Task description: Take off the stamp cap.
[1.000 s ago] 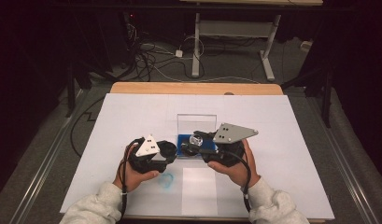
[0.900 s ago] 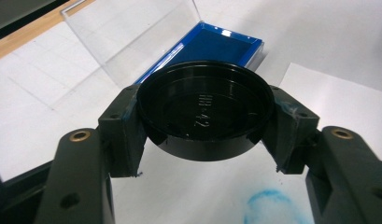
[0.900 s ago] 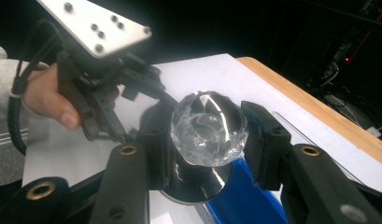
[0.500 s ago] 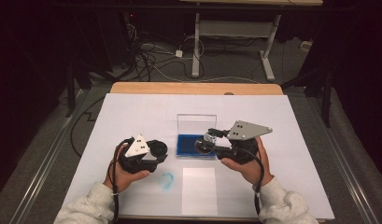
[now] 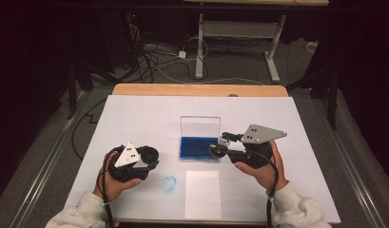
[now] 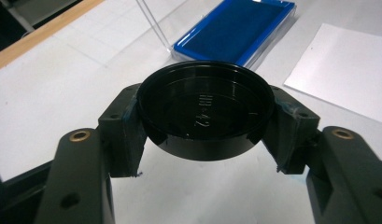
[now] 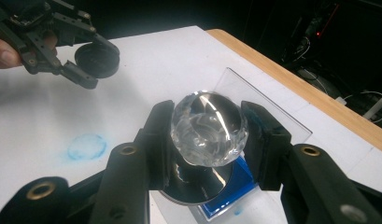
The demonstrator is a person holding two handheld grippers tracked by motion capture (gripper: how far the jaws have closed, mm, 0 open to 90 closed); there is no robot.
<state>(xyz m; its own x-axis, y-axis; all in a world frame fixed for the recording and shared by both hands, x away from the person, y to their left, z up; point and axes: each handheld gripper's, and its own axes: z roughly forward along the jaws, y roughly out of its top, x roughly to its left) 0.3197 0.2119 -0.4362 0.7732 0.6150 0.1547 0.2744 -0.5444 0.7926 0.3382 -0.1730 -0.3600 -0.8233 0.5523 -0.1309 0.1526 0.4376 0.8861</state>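
Stamp work is what the table (image 5: 135, 118) shows: a wide white sheet covers it, with a wooden edge at the far side. Next in size is the blue ink pad (image 5: 197, 147), its clear lid standing open behind it, near the middle of the table. Just in front of it lies a white paper sheet (image 5: 203, 194), blank as far as can be seen, and beside that sheet a faint round blue print (image 5: 169, 184) marks the table cover.

The right gripper (image 5: 219, 146) is clamped on a stamp with a faceted clear knob (image 7: 208, 128); its dark round base hangs under the knob, at the near right corner of the pad and above it. The left gripper (image 5: 151, 156) is clamped on a round black cap (image 6: 205, 109), held off to the left, well apart from the pad and just above the table.

By the look of it, the cap is off and the step in hand is inking. The next move likely calls for lowering the stamp's face flat onto the blue pad, then carrying it over to the paper and pressing it level for 1 clean print. The cap should stay clear meanwhile.
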